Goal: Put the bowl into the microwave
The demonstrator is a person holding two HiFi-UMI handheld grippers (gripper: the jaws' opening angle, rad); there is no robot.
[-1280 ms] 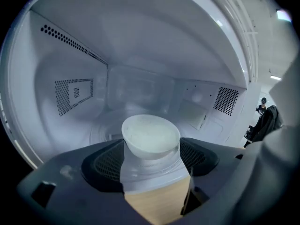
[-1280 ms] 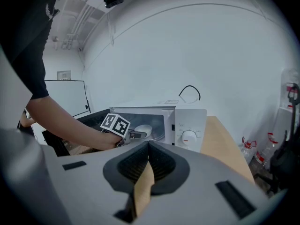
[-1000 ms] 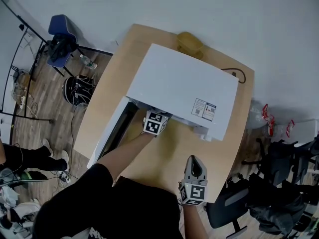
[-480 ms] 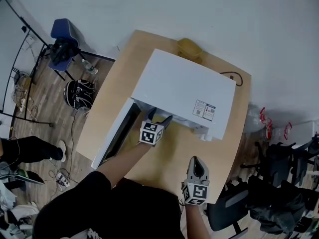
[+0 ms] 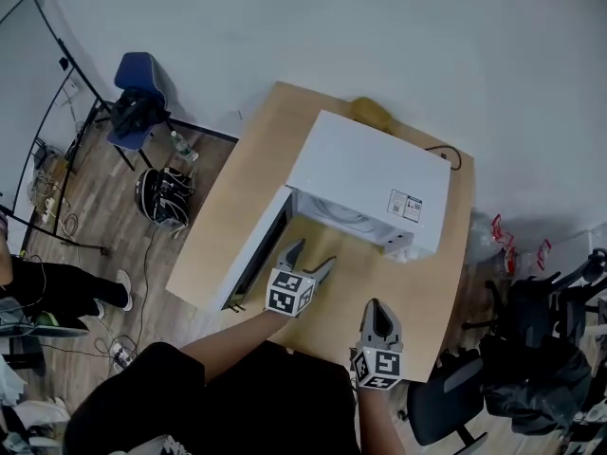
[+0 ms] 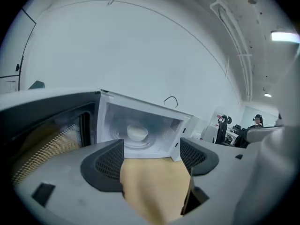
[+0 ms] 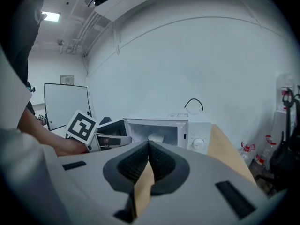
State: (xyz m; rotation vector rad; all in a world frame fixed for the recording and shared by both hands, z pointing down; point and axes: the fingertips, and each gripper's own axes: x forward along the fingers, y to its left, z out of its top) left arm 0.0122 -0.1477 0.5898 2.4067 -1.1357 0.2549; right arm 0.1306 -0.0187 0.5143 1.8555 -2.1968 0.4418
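Since a second ago I had drawn my left gripper (image 5: pixel 311 254) back over the table (image 5: pixel 248 173), out of the microwave (image 5: pixel 365 173). It hung in front of the opening, jaws wide apart with nothing between them. The door (image 5: pixel 248 254) stood swung open to the left. The bowl (image 6: pixel 137 133) already sat inside, upright on the turntable (image 6: pixel 133 143). I judged it small, light and rigid, with a smooth surface that could slip; the rim would be the place to pinch it. My right gripper (image 5: pixel 377 306) waited near the table's front edge, jaws pressed together, empty.
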